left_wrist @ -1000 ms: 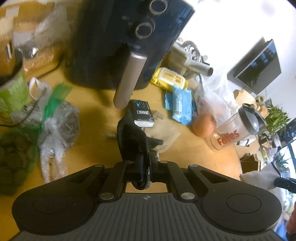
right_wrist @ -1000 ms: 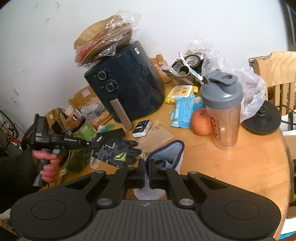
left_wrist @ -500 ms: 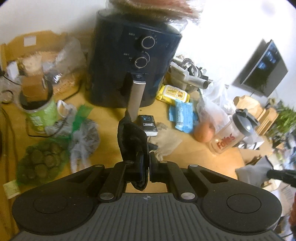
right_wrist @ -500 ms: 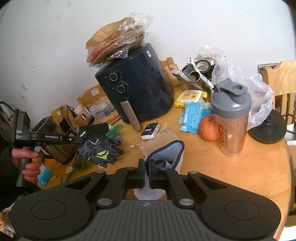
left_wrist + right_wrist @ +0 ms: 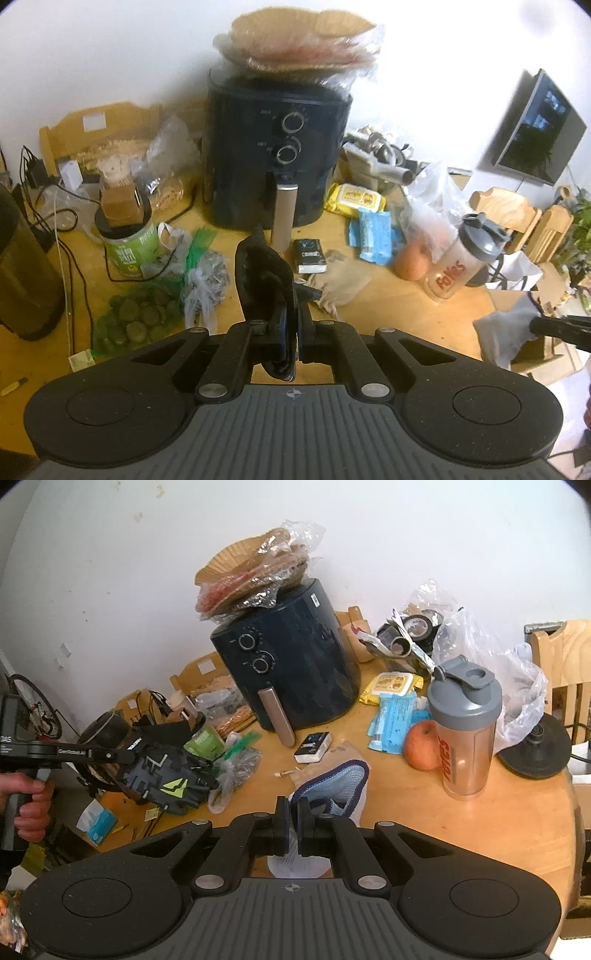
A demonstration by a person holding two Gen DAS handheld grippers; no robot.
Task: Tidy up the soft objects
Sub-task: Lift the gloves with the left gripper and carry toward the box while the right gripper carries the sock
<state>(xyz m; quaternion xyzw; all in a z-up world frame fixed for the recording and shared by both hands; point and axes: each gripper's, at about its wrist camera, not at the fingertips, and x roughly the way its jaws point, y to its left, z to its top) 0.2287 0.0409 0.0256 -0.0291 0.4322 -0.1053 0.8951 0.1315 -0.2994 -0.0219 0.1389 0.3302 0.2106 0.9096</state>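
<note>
A black work glove (image 5: 162,775), limp and light, hangs clamped in the left tool (image 5: 291,332) above the counter's (image 5: 424,812) left edge; the right tool (image 5: 291,834) pinches a blue-edged mesh pouch (image 5: 332,786) near the front edge. Both look floppy, best gripped at cuff or hem.

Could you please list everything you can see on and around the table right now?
air fryer: one, dark blue, back of table
bagged paper plates: one stack, brown, on the fryer
shaker bottle: one, grey lid, right side
apple: one, red, beside the bottle
blue packets: a few, behind the apple
glove: one, black and grey, held by left gripper
mesh pouch: one, white and blue, held by right gripper
hand: one, on the left gripper's handle
</note>
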